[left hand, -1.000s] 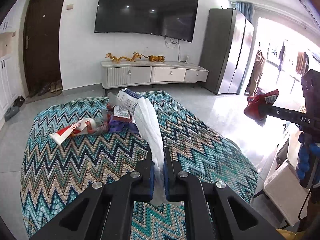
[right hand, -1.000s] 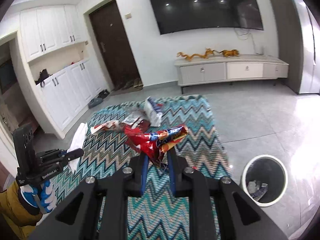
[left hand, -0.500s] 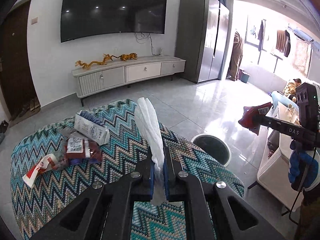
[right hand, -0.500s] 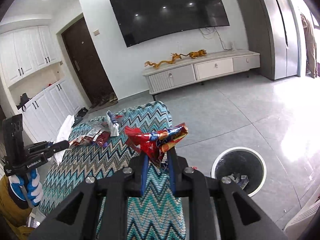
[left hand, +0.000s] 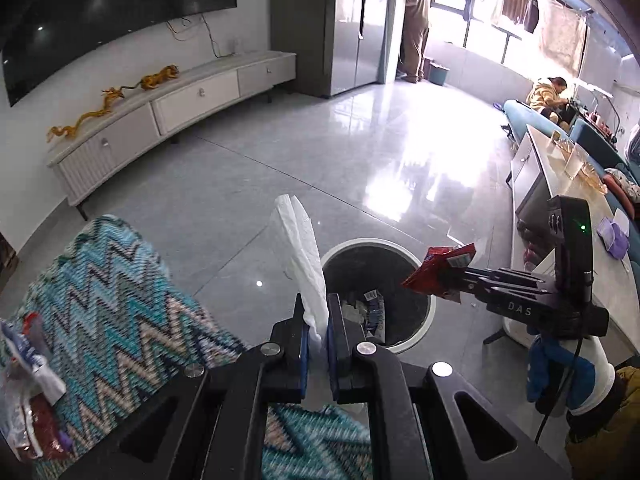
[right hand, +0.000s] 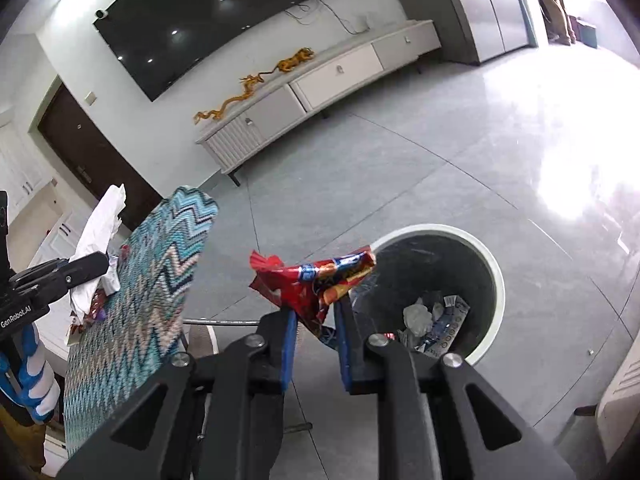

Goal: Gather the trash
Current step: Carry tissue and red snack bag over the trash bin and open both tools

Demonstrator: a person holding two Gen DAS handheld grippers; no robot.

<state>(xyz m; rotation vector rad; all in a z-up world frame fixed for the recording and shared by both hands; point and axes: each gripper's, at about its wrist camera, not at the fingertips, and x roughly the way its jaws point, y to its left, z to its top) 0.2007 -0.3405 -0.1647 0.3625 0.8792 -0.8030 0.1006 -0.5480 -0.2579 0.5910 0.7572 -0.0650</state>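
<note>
My left gripper (left hand: pixel 316 320) is shut on a crumpled white tissue (left hand: pixel 302 256) that sticks up from its jaws, just left of a round white-rimmed bin (left hand: pixel 416 338) on the floor. My right gripper (right hand: pixel 316 312) is shut on a red snack wrapper (right hand: pixel 316 280), held beside the bin's (right hand: pixel 494 268) left rim. From the left wrist view the right gripper (left hand: pixel 444 280) with the wrapper (left hand: pixel 438 266) hovers over the bin's right side. From the right wrist view the left gripper (right hand: pixel 102 266) carries the tissue (right hand: pixel 100 228) above the table. Paper scraps (right hand: pixel 436 320) lie inside the bin.
A table with a blue zigzag cloth (left hand: pixel 116 300) still holds several wrappers (left hand: pixel 28 392) at its left edge. A low white TV cabinet (left hand: pixel 168 108) stands along the wall, with a grey fridge (left hand: pixel 340 20) beside it. A white counter (left hand: pixel 560 184) is at the right. Two people are far back.
Both grippers swung right from above the table toward the floor bin and dipped lower, each still holding its trash. The bin has come close under both.
</note>
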